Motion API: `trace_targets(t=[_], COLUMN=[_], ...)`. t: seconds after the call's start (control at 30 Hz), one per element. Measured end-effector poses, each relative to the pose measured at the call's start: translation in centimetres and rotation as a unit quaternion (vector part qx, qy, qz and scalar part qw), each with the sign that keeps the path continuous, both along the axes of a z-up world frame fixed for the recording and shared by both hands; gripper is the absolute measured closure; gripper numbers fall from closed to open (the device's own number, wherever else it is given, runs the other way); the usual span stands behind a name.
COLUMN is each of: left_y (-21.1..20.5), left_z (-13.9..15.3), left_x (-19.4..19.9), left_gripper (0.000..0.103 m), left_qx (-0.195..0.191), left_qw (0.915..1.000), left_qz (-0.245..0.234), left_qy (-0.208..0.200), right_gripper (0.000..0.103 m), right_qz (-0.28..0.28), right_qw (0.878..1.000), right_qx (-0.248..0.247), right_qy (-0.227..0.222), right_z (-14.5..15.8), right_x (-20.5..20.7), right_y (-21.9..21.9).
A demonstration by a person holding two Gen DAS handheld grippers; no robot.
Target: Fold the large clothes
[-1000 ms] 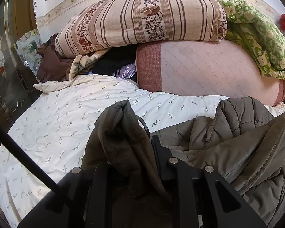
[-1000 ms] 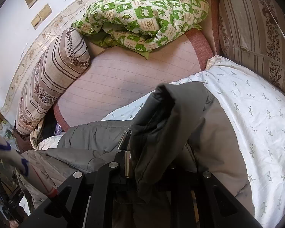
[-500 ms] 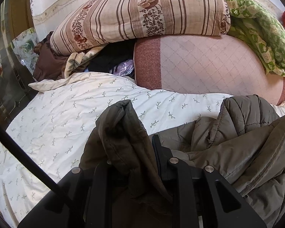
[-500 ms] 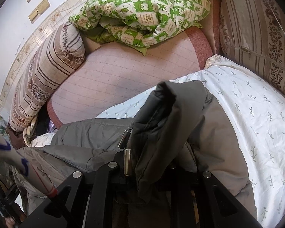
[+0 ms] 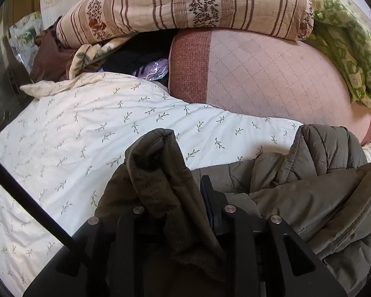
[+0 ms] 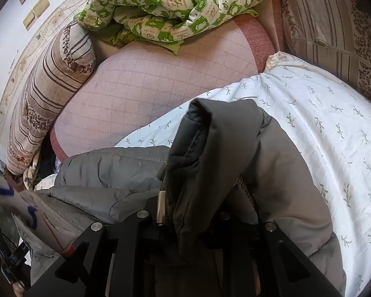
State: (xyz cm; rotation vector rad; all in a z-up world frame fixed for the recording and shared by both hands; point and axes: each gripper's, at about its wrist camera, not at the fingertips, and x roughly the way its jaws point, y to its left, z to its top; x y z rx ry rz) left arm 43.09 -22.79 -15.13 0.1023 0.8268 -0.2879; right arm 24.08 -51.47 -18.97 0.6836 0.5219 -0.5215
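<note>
A bulky olive quilted jacket sprawls over the leaf-print sheet – a fold of it between the fingers of both the left gripper and the right gripper, jaws now easing apart. Soft, puffy, probably slippery – best taken by seams or hem.

1. Left gripper fingertips buried under bunched olive jacket; pad contact unreadable.
2. Right gripper likewise covered.
3. Jacket cut off at frame edges.
</note>
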Motion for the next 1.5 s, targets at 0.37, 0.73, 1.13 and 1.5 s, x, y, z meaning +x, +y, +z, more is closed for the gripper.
trace_targets(t=[0.37,0.73,1.13,1.5], left_y=[4.4,5.4,5.9,5.7], left_z=[11.6,8.6,2.2,1.8], left_x=[-8.4,-13.7,-7.4,-6.9], left_gripper=[0.026,0.019,0.019,0.019], left_qx=[-0.083,0.082,0.060,0.060], left_qw=[0.9920,0.9874,0.9978,0.9977], left_qz=[0.037,0.031,0.028,0.029], left_qy=[-0.088,-0.131,-0.003,-0.002], right_gripper=[0.008,0.012,0.028,0.010], right_qz=[-0.040,0.077,0.156,0.127], right_qw=[0.996,0.987,0.964,0.961], right_qx=[-0.062,-0.141,-0.163,-0.178], right_qy=[-0.041,-0.021,0.138,0.167], right_z=[5.2,8.9,3.7,1.4], right_x=[-4.1,-3.1,14.0,18.3], right_y=[3.2,12.8,16.1,13.3])
